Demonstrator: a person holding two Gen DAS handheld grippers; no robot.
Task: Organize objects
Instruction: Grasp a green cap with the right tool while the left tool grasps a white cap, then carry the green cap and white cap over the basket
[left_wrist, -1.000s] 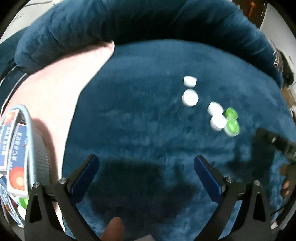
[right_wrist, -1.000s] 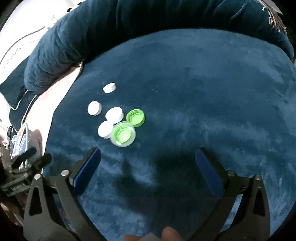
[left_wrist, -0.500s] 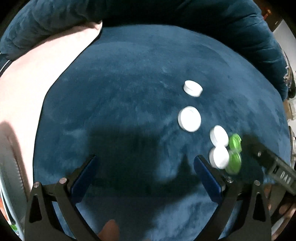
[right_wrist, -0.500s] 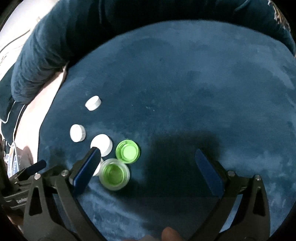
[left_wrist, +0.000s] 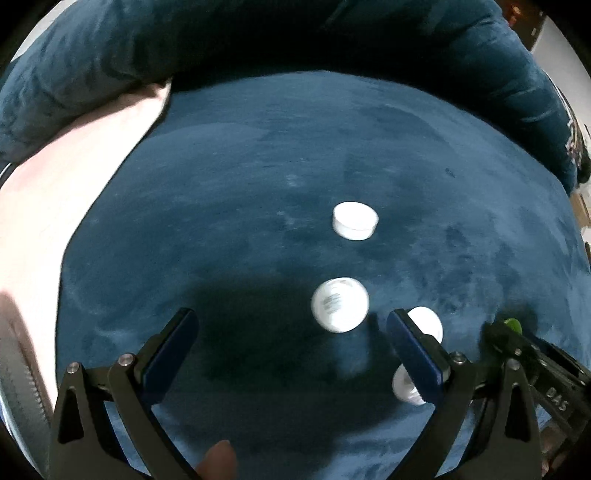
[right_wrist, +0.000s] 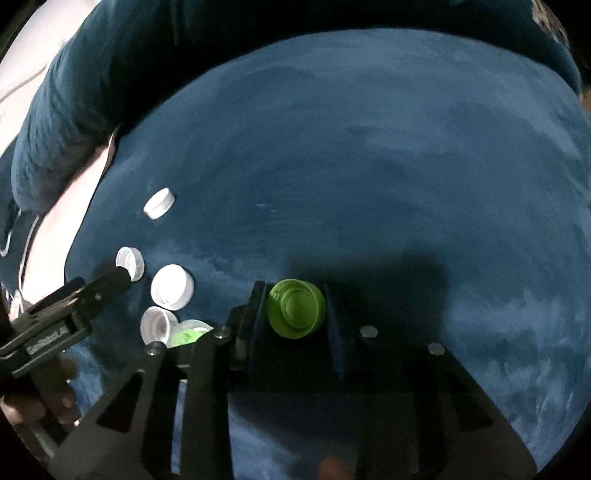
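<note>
Blue velvet cushion (right_wrist: 369, 166) lay beneath; our right gripper (right_wrist: 295, 314) clamped the green cap (right_wrist: 296, 308), left gripper (left_wrist: 291, 347) stood apart; we judged a shallow grip could let it slip

Smooth plastic green cap (right_wrist: 296, 308) over matt, velvety blue cushion (right_wrist: 369, 166).

Our left gripper (left_wrist: 291, 339) has black plastic arms with triangular cut-outs, silver screw heads at the joints and dark blue pads (left_wrist: 168, 356) on its fingers. Our right gripper (right_wrist: 295, 314) is built the same, black with silver screws. A fingertip (left_wrist: 218, 459) of bare skin shows below.
</note>
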